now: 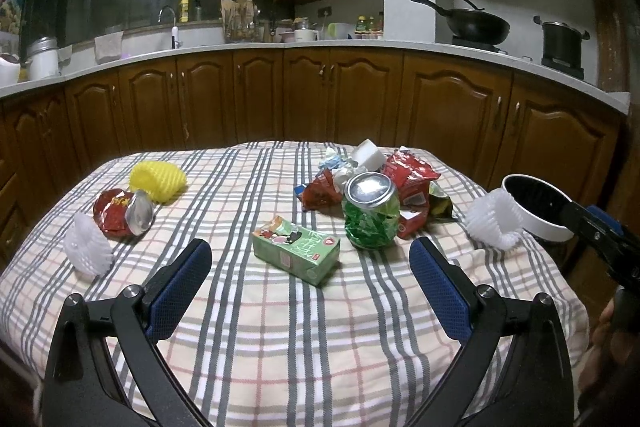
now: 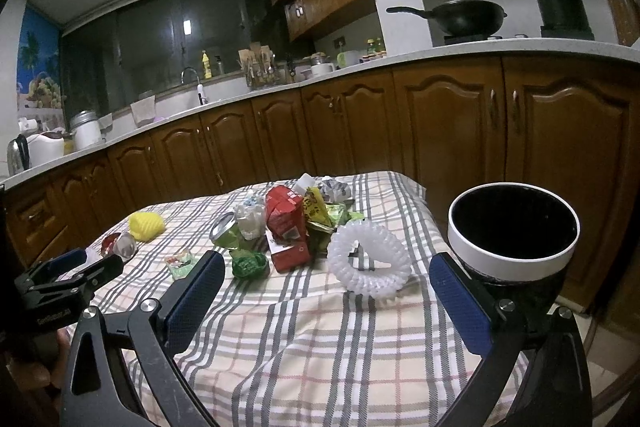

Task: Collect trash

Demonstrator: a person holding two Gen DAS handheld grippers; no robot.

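Trash lies on a checked tablecloth (image 1: 280, 327). A green drink carton (image 1: 296, 251) lies just ahead of my open, empty left gripper (image 1: 310, 267). Behind it stands a crushed green can (image 1: 372, 215) against a pile of red wrappers and crumpled paper (image 1: 400, 175). A crushed red can (image 1: 122, 213), a yellow foam net (image 1: 158, 181) and a white foam net (image 1: 88, 247) lie at the left. My right gripper (image 2: 326, 287) is open and empty, in front of another white foam net (image 2: 370, 261). A white-rimmed black bin (image 2: 512, 235) stands at the table's right edge.
Wooden kitchen cabinets (image 1: 320, 95) and a counter with a wok (image 1: 472, 21) and pot (image 1: 562, 43) run behind the table. The bin also shows in the left wrist view (image 1: 536, 207), beside the right gripper (image 1: 600, 231).
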